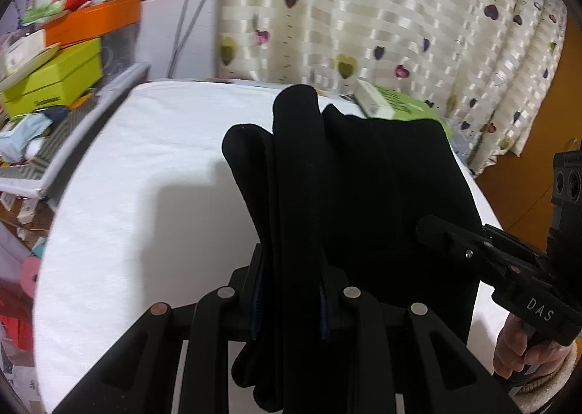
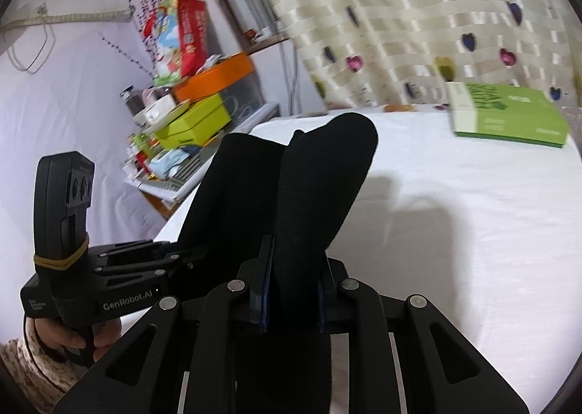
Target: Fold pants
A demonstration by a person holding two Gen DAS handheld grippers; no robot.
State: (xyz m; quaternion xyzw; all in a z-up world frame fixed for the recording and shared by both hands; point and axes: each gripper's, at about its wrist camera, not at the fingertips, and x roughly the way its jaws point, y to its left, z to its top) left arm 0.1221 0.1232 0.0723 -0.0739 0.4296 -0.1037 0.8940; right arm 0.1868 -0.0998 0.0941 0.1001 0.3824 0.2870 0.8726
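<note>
From the left wrist view, the left gripper [image 1: 291, 301] is clamped tight on a bunch of black pants [image 1: 363, 177], lifted above the white table [image 1: 145, 177]. Over on the right wrist view, the right gripper [image 2: 294, 301] pinches another bunch the same way. Looks like mid-fold carry, though blur hides the layers. Next they'd need to lower together and lay it flat.

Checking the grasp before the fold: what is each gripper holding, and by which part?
Both hold the black pants. The left gripper and right gripper are each clamped on a bunched fold of fabric; which part of the garment cannot be told.
</note>
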